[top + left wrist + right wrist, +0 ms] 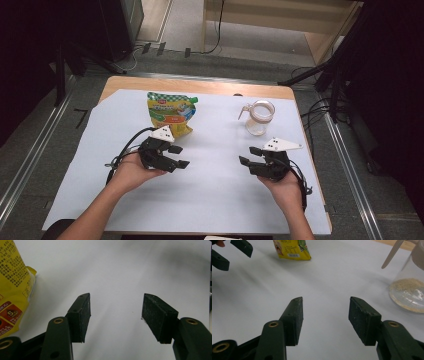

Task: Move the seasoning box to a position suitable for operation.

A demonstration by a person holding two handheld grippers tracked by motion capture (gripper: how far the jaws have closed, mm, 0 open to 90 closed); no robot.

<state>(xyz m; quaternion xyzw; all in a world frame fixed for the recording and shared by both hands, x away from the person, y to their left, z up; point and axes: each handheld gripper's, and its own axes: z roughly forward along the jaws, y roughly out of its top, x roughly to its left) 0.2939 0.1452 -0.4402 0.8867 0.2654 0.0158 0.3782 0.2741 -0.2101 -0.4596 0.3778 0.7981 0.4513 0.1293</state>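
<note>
A yellow and green food pouch (170,113) lies flat on the white sheet, at the back left. Its yellow corner (13,287) is at the left edge of the left gripper view, and its lower end (291,248) is at the top of the right gripper view. A clear glass jar (259,118) with a little tan powder (408,286) in the bottom stands at the back right. My left gripper (179,156) hovers open just in front of the pouch. My right gripper (250,155) is open in front of the jar. Nothing lies between either pair of jaws.
The white sheet (210,185) covers most of the wooden table (200,85). Beyond the table's far edge are cables and stand legs (320,75) on the floor. The left gripper's jaws (227,255) appear at the top left of the right gripper view.
</note>
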